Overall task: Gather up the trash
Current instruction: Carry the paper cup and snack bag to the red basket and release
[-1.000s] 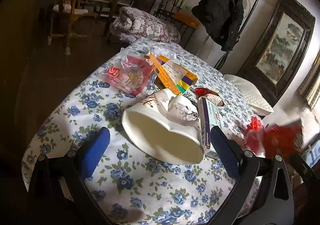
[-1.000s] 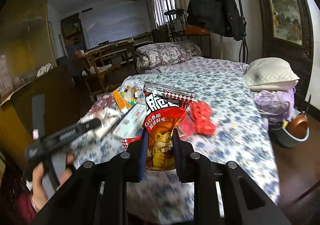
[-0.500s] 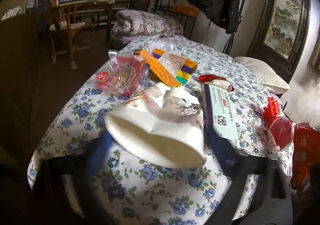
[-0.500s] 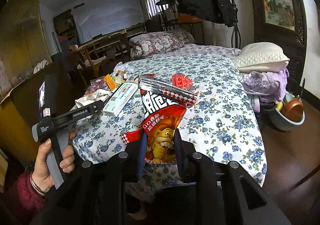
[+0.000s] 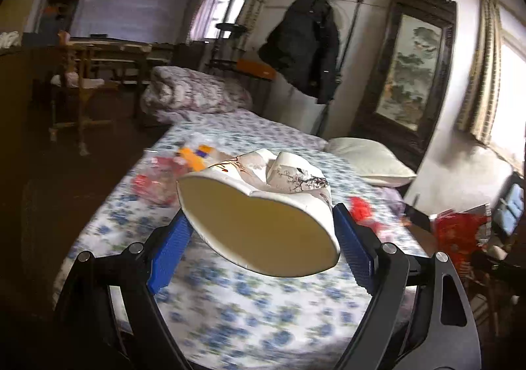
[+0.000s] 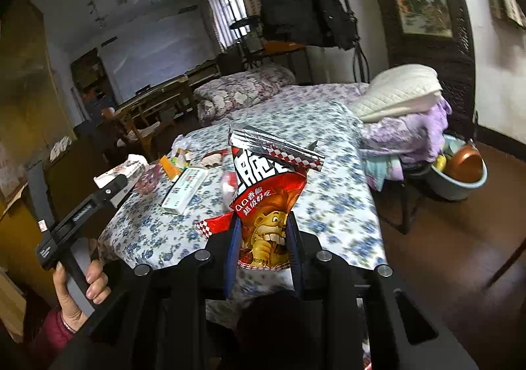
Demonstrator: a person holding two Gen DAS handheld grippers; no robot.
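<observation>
My left gripper (image 5: 258,233) is shut on a crushed white paper bowl (image 5: 259,215) and holds it lifted above the flowered table (image 5: 250,314). My right gripper (image 6: 264,238) is shut on a red snack bag (image 6: 271,196) with a silver top, held in the air off the table's near end. The left gripper also shows in the right wrist view (image 6: 108,189), held by a hand. On the table lie a white and green box (image 6: 185,186), an orange carton (image 6: 169,166) and a pink clear wrapper (image 5: 154,182).
A pillow (image 6: 397,94) and purple cloth (image 6: 404,136) lie at the table's right side. A basin with a copper pot (image 6: 460,169) stands on the floor to the right. A folded quilt (image 6: 243,87), wooden chairs (image 5: 85,80) and a hanging black coat (image 5: 302,44) are beyond.
My left gripper closed on the paper bowl and lifted it off the table. My right gripper, holding the snack bag, drew back from the table.
</observation>
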